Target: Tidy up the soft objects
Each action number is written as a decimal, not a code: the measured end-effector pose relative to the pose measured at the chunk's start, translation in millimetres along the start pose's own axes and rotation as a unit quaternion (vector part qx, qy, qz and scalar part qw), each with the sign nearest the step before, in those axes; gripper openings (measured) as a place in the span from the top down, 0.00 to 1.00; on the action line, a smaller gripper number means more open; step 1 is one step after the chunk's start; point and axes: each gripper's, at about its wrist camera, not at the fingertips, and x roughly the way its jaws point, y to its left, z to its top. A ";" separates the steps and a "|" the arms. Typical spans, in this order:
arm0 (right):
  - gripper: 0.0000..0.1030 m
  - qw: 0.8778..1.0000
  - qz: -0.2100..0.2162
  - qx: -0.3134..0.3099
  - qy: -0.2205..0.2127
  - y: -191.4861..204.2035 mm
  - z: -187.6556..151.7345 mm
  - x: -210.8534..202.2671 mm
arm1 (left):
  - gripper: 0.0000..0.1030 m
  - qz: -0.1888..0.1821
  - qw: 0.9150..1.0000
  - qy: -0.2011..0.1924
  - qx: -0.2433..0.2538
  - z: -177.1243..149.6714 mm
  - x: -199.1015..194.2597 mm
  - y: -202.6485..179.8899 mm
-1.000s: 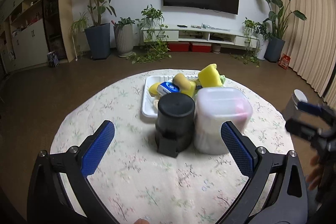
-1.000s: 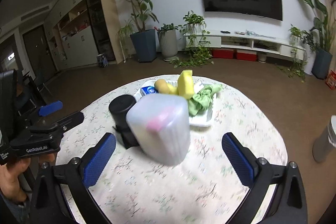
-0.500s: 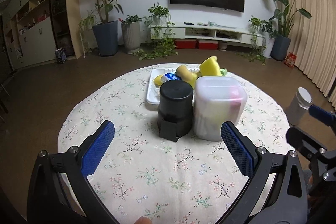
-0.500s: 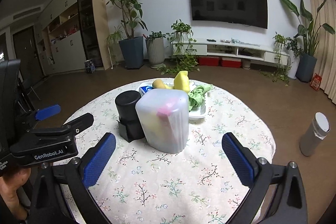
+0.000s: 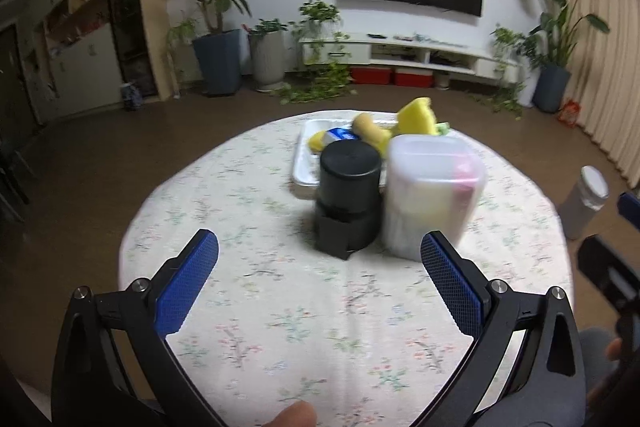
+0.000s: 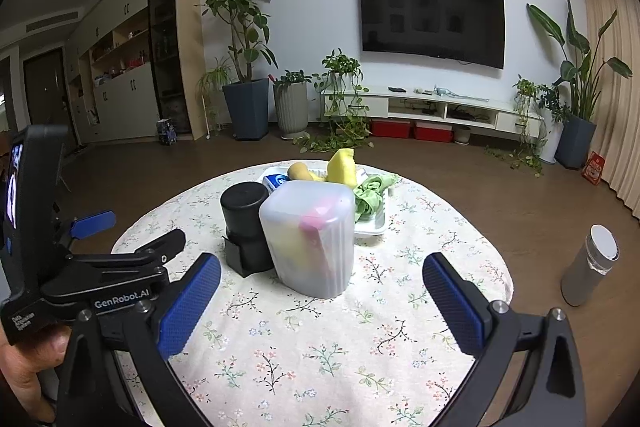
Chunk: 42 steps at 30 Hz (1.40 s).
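Left wrist view: we see the left gripper (image 5: pixel 319 265) spread wide and empty above the near part of the round table (image 5: pixel 248 291) with its floral cloth. Ahead stand a black cylinder (image 5: pixel 349 193) and, touching it on the right, a translucent lidded container (image 5: pixel 432 193) holding soft pink and pale items. Behind both lies a white tray (image 5: pixel 306 163) with a yellow sponge (image 5: pixel 416 119) and other soft objects.

Right wrist view: we see the right gripper (image 6: pixel 321 281) likewise wide apart, gripping nothing. The container (image 6: pixel 310 237) stands at the centre, the cylinder (image 6: pixel 245 223) just left of it, the tray (image 6: pixel 374 223) behind, carrying the sponge (image 6: pixel 342 167) and a green cloth (image 6: pixel 370 193). The left gripper (image 6: pixel 132 235) appears at the near left, held by a hand (image 6: pixel 28 363).
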 end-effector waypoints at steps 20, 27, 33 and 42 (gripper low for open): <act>0.00 1.000 -0.028 0.005 0.008 7.9 -3.9 4.6 | 0.00 -0.021 1.000 0.015 -0.007 0.7 12.7 -8.0; 0.00 0.999 -0.042 0.011 0.016 4.7 -4.6 9.3 | 0.00 -0.013 1.000 0.025 -0.008 -0.1 19.0 -7.2; 0.00 0.999 -0.042 0.011 0.022 6.8 -6.5 12.4 | 0.00 -0.007 1.000 0.029 0.002 1.3 21.5 -10.2; 0.00 0.998 -0.049 0.016 0.029 3.0 -8.0 16.0 | 0.00 -0.006 1.000 0.023 0.000 2.1 19.5 -11.2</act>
